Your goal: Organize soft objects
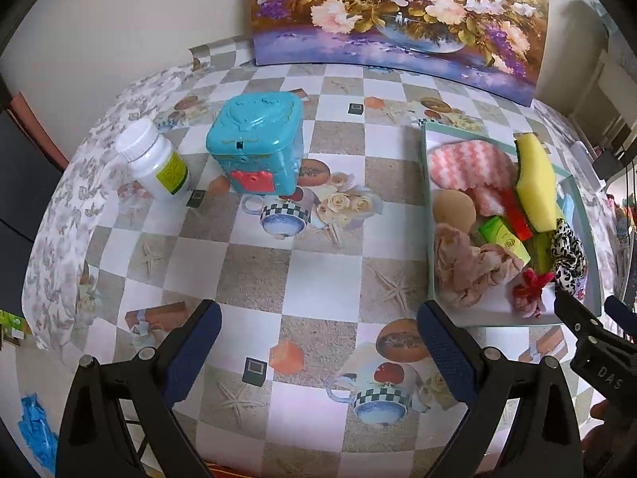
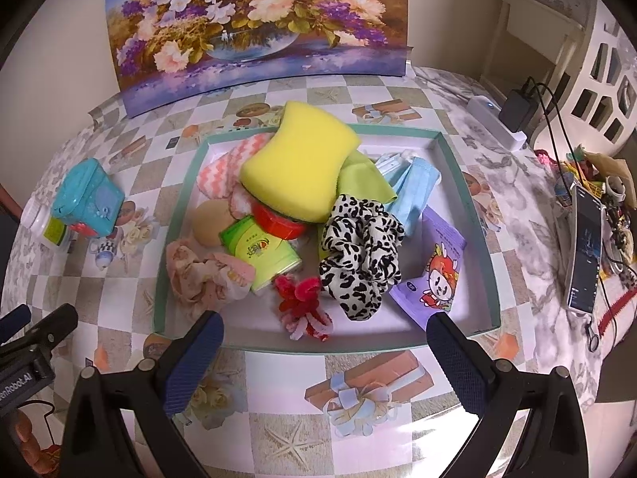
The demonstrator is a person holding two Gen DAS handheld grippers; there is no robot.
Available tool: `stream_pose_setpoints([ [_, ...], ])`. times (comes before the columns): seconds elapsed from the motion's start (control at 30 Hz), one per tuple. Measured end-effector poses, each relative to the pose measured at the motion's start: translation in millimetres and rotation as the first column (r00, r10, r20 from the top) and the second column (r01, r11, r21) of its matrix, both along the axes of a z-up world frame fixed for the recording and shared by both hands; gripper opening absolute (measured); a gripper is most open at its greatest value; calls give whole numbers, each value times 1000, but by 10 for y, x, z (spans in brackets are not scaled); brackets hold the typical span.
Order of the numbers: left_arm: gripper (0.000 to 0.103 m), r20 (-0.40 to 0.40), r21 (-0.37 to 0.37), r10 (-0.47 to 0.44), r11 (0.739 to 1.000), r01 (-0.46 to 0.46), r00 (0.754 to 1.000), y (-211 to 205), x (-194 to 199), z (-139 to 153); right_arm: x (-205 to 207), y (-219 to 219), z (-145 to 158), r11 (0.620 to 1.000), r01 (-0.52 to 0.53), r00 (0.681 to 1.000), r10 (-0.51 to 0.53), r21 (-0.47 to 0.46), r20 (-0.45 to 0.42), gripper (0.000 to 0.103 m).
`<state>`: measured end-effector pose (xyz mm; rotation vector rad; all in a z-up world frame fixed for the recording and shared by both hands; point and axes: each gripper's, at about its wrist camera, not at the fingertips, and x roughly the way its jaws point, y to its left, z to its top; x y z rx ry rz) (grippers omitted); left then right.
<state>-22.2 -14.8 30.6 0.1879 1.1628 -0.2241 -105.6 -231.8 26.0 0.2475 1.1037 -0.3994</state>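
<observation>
A shallow teal-rimmed tray point(image 2: 466, 183) holds a pile of soft things: a yellow sponge point(image 2: 298, 163), a leopard-print scrunchie point(image 2: 362, 255), a pink zigzag cloth point(image 2: 223, 167), a beige crumpled stocking point(image 2: 199, 275), a red fuzzy tie point(image 2: 298, 298), blue face masks point(image 2: 414, 187), a green tissue pack point(image 2: 258, 251) and a purple packet point(image 2: 438, 271). My right gripper point(image 2: 324, 348) is open just before the tray's near rim. My left gripper point(image 1: 318, 338) is open over bare table, left of the tray point(image 1: 428, 207). The right gripper point(image 1: 585, 318) shows at the tray's near corner.
A teal plastic box point(image 1: 258, 143) and a white pill bottle point(image 1: 155, 159) stand on the checked tablecloth at the left. A flower painting point(image 2: 254, 28) leans on the back wall. A phone point(image 2: 583, 251), cables and clutter lie at the right edge.
</observation>
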Motion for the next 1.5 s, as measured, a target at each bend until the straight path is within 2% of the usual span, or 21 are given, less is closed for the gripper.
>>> stream_pose_setpoints([
  [0.6,99,-37,-30,23,999,-24,999,70,48,-11,84,53,-101,999,-32,999,32,0,-21,103],
  [1.5,99,-45,-37,33,999,-35,998,84,52,-25,98,66,-153,999,-41,998,42,6,-37,103],
])
